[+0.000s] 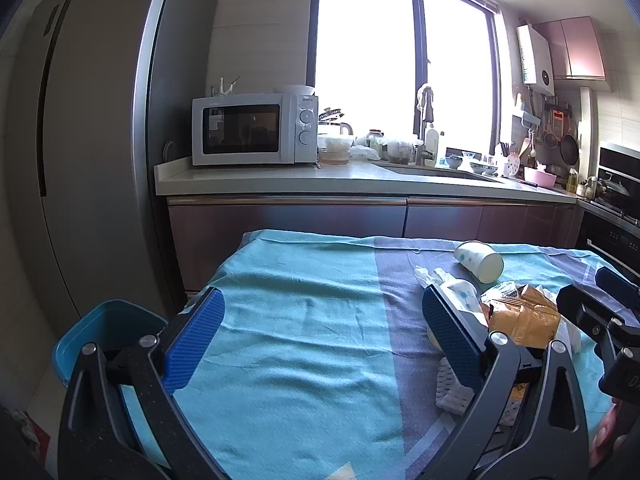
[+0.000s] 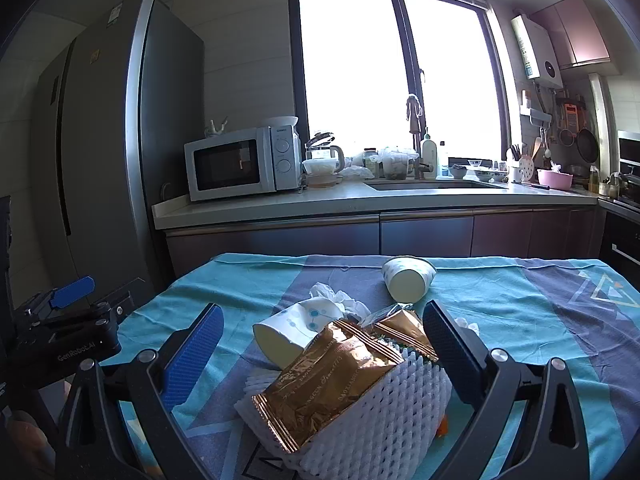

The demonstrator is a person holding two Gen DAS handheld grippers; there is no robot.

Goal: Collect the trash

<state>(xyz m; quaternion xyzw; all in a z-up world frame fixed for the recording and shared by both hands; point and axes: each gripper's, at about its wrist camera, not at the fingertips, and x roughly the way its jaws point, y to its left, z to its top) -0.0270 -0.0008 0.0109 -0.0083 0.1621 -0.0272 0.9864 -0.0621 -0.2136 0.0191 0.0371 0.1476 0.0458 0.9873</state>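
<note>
we hold the left gripper (image 1: 322,334) with its blue pads wide apart over a bare stretch of the teal and grey tablecloth (image 1: 288,320), nothing between them. off the table's left edge, down by our left finger, sits a blue bin (image 1: 100,328). our right gripper (image 2: 322,346) is also spread open, and the trash pile lies between its fingers without either pad touching it that we can see. in that pile a gold snack wrapper (image 2: 332,376) lies on top of a white foam fruit net (image 2: 384,412), and a second, smaller gold wrapper (image 2: 400,328) is tucked just behind it. a paper cup (image 2: 292,332) lies on its side against the left of the wrappers, mouth toward us, with crumpled white tissue (image 2: 332,294) just behind. a second paper cup (image 2: 408,280) lies tipped over farther back, apart from the pile. beyond the table we see the counter with a white microwave (image 2: 244,164) and a tall fridge (image 2: 104,140) to the left.
</note>
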